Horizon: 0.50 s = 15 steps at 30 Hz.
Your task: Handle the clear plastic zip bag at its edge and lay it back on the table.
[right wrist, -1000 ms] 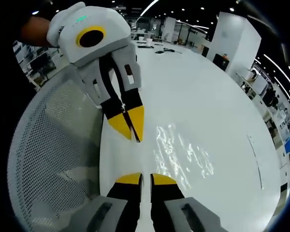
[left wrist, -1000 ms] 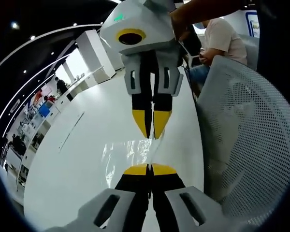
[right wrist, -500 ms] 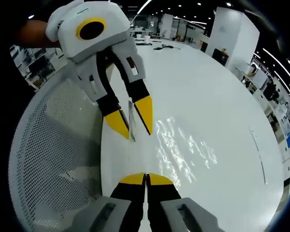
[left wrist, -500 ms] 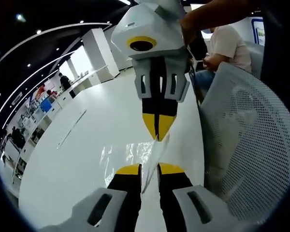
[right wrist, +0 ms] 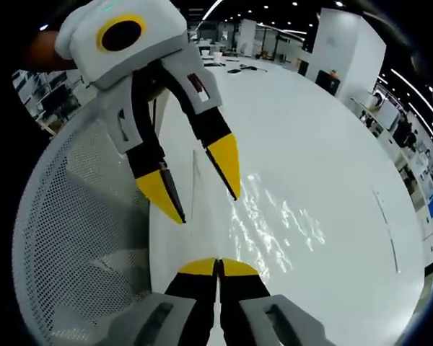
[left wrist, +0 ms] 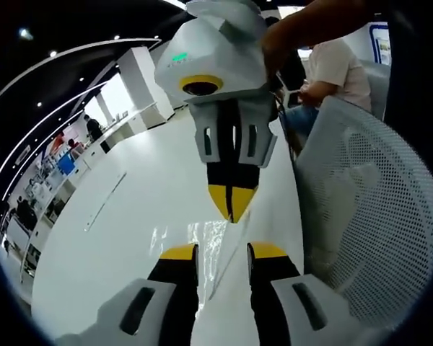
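Our left gripper point(right wrist: 198, 184) stands with its jaws spread wide, the bag's point(right wrist: 274, 223) edge loose between them, while our right gripper point(left wrist: 231, 205) is pressed together, pinching that same edge from the other end. The bag hangs just over the white table point(left wrist: 130, 231), beside a mesh chair point(left wrist: 368, 216). To lay it well, we should lower the right evenly — letting the film flatten before we part the jaws — and draw the left clear.

Clear glinting zip bag point(right wrist: 270, 227); glossy white table point(right wrist: 325, 144); white perforated mesh chair point(left wrist: 368, 209); yellow-tipped black jaws.
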Each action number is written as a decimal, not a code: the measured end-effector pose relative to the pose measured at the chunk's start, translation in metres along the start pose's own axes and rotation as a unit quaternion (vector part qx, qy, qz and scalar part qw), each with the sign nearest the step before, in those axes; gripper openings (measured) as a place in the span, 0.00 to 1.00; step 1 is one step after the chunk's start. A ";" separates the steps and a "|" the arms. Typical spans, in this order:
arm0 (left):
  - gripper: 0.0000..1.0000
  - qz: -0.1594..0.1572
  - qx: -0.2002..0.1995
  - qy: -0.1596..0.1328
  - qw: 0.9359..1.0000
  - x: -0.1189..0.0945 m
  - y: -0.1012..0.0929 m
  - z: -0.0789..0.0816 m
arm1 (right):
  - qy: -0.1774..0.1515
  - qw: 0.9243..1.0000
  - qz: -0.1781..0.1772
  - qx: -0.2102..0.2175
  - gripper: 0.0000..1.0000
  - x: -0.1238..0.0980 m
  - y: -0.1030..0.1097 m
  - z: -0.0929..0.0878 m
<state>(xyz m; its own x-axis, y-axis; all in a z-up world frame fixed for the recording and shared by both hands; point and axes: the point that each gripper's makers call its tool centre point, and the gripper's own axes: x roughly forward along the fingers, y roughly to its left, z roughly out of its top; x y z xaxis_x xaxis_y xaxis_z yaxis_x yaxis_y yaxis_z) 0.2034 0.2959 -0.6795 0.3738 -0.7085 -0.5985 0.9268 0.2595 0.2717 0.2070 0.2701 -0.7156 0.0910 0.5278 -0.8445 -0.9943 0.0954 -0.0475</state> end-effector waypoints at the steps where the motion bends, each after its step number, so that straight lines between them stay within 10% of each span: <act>1: 0.24 -0.004 0.004 -0.002 1.000 0.000 -0.002 0.002 | 0.001 1.000 -0.001 0.000 0.00 0.000 0.000 0.000; 15: 0.18 -0.036 0.057 -0.016 0.998 -0.001 -0.022 0.014 | 0.003 1.000 -0.003 -0.002 0.00 0.000 0.001 0.002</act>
<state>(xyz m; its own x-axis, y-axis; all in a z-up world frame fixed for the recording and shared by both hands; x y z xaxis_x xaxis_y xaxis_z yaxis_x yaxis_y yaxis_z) 0.1822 0.2814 -0.6739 0.3033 -0.7431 -0.5965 0.9405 0.1326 0.3130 0.2064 0.2720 -0.7146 0.0965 0.5218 -0.8476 -0.9940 0.0943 -0.0551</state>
